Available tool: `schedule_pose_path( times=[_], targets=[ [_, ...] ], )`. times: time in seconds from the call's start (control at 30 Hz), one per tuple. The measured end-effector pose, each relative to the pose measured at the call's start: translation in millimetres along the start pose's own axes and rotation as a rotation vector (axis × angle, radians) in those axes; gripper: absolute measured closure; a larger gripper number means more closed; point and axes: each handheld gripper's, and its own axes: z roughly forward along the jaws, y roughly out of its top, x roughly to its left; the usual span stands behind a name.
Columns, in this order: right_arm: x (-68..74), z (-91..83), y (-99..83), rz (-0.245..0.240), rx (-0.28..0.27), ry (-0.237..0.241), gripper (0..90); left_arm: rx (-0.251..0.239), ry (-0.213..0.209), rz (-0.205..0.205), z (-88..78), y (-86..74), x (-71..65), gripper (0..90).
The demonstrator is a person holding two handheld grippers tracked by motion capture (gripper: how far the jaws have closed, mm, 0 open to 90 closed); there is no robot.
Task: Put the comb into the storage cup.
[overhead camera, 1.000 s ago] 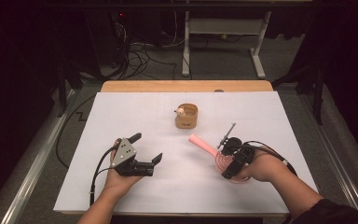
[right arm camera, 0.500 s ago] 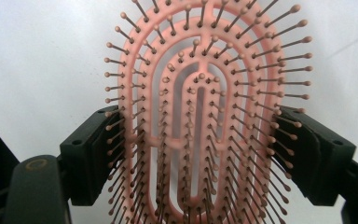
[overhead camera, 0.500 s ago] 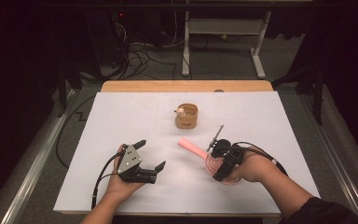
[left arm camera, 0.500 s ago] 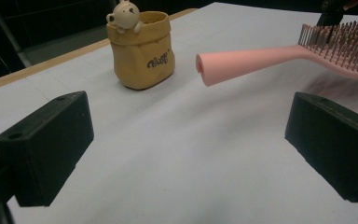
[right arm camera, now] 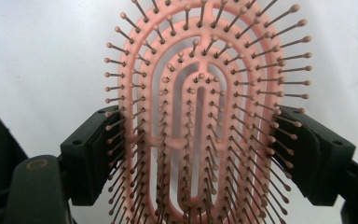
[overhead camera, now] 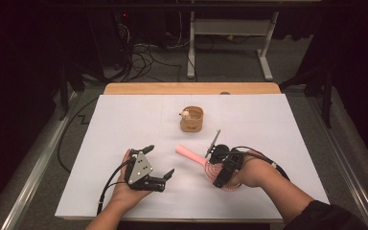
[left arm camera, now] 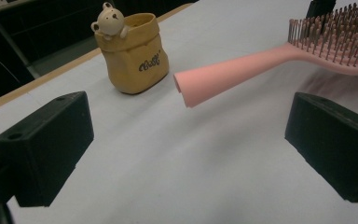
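pink hairbrush (right arm camera: 200, 121) clamped between right gripper (right arm camera: 205, 149) jaws

In the high view, the right tongs (overhead camera: 219, 168) and the hand hide most of the hairbrush (overhead camera: 206, 164) head. In the right gripper view, the picture's edges cut off the brush's top and bottom, and its handle lies out of frame.

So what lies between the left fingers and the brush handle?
Bare white table; left gripper view shows open fingers short of the handle.

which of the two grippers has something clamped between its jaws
The right gripper: its jaws press on both sides of the pink hairbrush head. The left gripper stands open, with bare table between its jaws.
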Motion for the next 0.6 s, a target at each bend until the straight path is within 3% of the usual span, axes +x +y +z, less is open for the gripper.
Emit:
schedule_pose_path(
  times=[0.17, 0.3, 0.37, 0.6],
  targets=[
    [2.7, 0.4, 5.2, -0.003, -0.003, 0.015, 21.1, 0.005, -0.011, 0.011, 0.2, 2.4, -2.0, 1.6],
    [4.8, -0.7, 8.3, -0.012, -0.003, 0.021, 21.0, 0.01, -0.009, 0.036, 0.9, 4.4, -5.1, 1.6],
    [6.7, -0.9, 10.2, -0.039, 0.007, 0.023, 21.0, 0.017, -0.011, 0.048, 2.0, 4.4, -6.6, 1.6],
    [9.6, 0.0, 13.8, -0.044, 0.014, 0.018, 21.0, 0.039, -0.012, 0.103, 5.6, 6.1, -12.8, 1.4]
  ],
)
